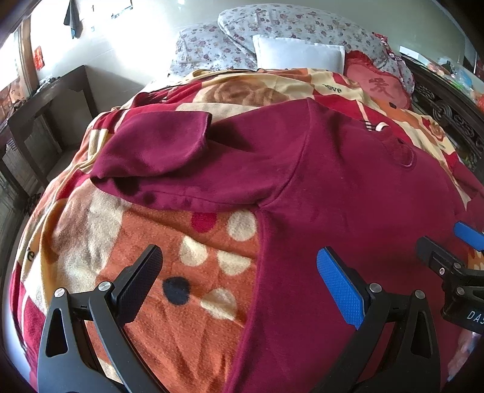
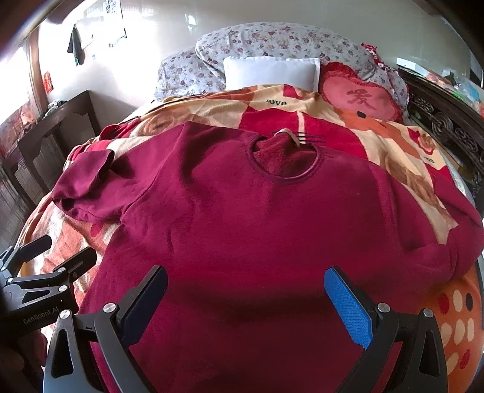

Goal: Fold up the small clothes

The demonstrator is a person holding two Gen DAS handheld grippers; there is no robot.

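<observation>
Between and ahead of the spread fingers of the left gripper lies the side hem of a maroon shirt, spread on a patterned blanket. Left wrist view: jaws released, holding nothing; the black finger stands over blanket, the blue finger over shirt cloth. One sleeve lies ahead and to the left, doubled back on itself. The right gripper shows at the right edge, apparently also parted, though only partly in frame. Far ahead rest a white pillow and floral bedding.

Right wrist view: the right gripper is released, both fingers over the shirt body, nothing clasped. The neckline lies straight ahead, the sleeve ahead-left. The left gripper sits at the left, beside the shirt's edge. A red heart cushion lies far ahead-right
</observation>
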